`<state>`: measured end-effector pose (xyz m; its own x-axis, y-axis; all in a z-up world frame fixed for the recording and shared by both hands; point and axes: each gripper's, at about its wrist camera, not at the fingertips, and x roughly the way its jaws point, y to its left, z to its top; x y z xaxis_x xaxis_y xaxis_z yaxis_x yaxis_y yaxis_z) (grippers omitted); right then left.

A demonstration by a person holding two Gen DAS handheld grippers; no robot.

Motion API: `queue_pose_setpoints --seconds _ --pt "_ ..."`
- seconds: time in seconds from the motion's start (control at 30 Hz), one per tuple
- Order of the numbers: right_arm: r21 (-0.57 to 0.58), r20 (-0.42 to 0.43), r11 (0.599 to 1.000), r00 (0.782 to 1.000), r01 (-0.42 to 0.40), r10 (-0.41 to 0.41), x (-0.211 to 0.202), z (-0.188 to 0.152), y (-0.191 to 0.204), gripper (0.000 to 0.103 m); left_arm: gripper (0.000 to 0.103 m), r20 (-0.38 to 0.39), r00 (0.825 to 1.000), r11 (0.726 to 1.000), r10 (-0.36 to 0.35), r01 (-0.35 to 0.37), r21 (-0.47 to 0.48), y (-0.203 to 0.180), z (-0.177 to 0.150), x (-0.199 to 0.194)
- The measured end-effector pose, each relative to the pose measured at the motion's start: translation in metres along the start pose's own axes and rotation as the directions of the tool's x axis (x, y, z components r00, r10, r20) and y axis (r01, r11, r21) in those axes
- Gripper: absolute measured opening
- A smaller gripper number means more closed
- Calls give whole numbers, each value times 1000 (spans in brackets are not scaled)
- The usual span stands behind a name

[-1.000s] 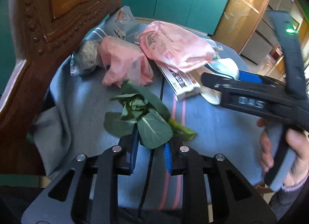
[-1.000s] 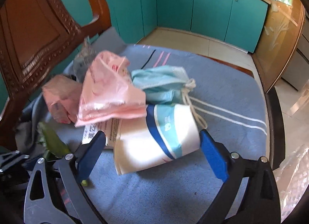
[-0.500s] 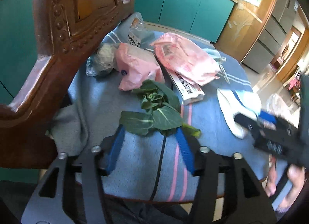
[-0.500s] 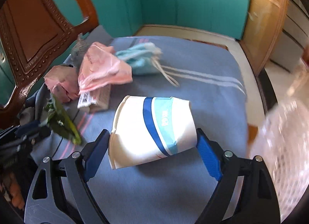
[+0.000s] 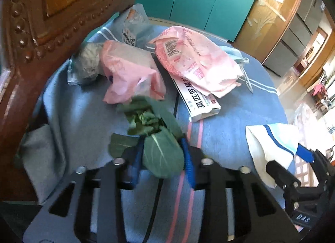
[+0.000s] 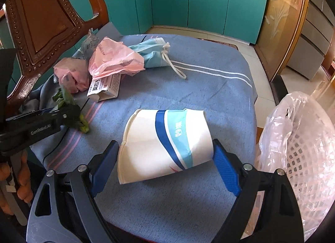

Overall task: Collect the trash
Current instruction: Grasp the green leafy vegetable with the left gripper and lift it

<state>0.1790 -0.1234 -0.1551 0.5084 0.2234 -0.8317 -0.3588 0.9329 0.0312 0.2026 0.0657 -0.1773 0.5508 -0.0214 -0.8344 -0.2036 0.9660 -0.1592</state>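
A bunch of green leaves (image 5: 146, 117) lies on the blue cloth (image 5: 83, 121) in front of the pile of trash. My left gripper (image 5: 162, 142) is closing on it, and its blue pads press the big front leaf from both sides. In the right wrist view the left gripper (image 6: 69, 115) shows at the left edge with the leaves (image 6: 62, 98) in it. My right gripper (image 6: 165, 145) is shut on a squashed white paper cup with blue stripes (image 6: 146, 153), held sideways just over the cloth. The cup (image 5: 266, 144) also shows low on the right in the left wrist view.
Two pink plastic bags (image 5: 129, 75) (image 5: 199, 58), a white printed box (image 5: 196, 98), a grey wrapper (image 5: 88, 63) and a light blue mask (image 6: 152, 52) are heaped at the back left. A carved wooden chair back (image 6: 41, 23) rises at the left. A white basket with a plastic liner (image 6: 303, 148) stands beside the table's right edge.
The left jaws opened wide around the leaves and have shut on them again. The right gripper has carried the cup away from the pile toward the right, and the basket has come into view.
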Motion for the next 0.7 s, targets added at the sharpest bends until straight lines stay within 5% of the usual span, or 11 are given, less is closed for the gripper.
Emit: queue_pose_setpoints --seconds 0.33,0.7 --pt "6 8 1000 1000 -3 3 -9 -5 3 86 23 35 999 997 -40 38 62 -8 -18 -41" --pt "-1 25 1000 1000 6 -6 -14 -7 9 86 21 89 996 997 2 -8 71 -7 -21 -55"
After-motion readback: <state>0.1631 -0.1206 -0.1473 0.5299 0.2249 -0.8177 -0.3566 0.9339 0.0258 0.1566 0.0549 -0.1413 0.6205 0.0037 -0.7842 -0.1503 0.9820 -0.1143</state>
